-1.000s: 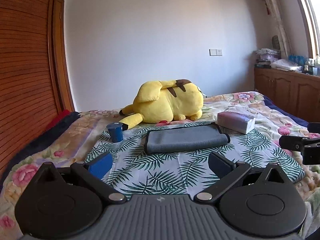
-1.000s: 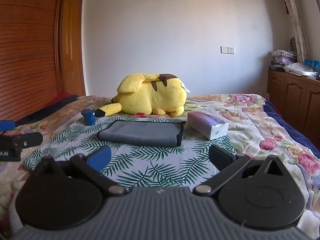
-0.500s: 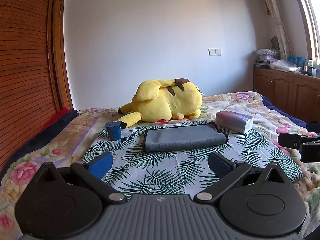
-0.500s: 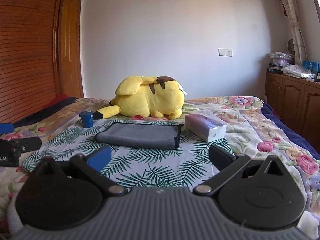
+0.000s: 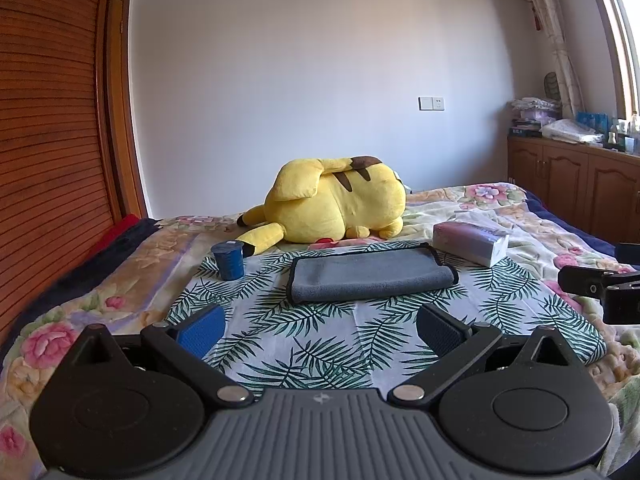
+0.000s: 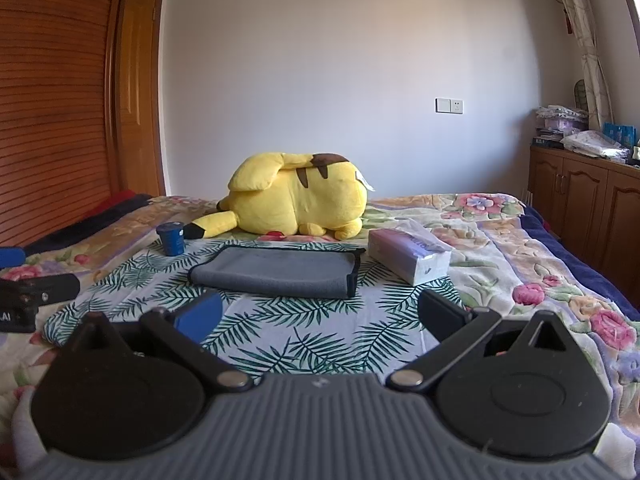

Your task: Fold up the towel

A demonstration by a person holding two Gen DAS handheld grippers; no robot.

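Note:
A grey towel with dark trim (image 5: 370,275) lies folded flat on a palm-leaf cloth (image 5: 340,340) on the bed; it also shows in the right wrist view (image 6: 276,272). My left gripper (image 5: 320,328) is open and empty, held well short of the towel. My right gripper (image 6: 320,318) is open and empty, also short of the towel. The right gripper's fingers show at the right edge of the left wrist view (image 5: 600,286). The left gripper's fingers show at the left edge of the right wrist view (image 6: 36,292).
A yellow plush toy (image 5: 332,204) lies behind the towel. A blue cup (image 5: 228,260) stands to its left and a tissue pack (image 5: 470,242) to its right. A wooden wardrobe (image 5: 48,140) is on the left, and cabinets (image 5: 572,192) on the right.
Both grippers have drawn back and tilted up slightly, so the towel and bed sit a little lower and farther in both views. The towel has not moved.

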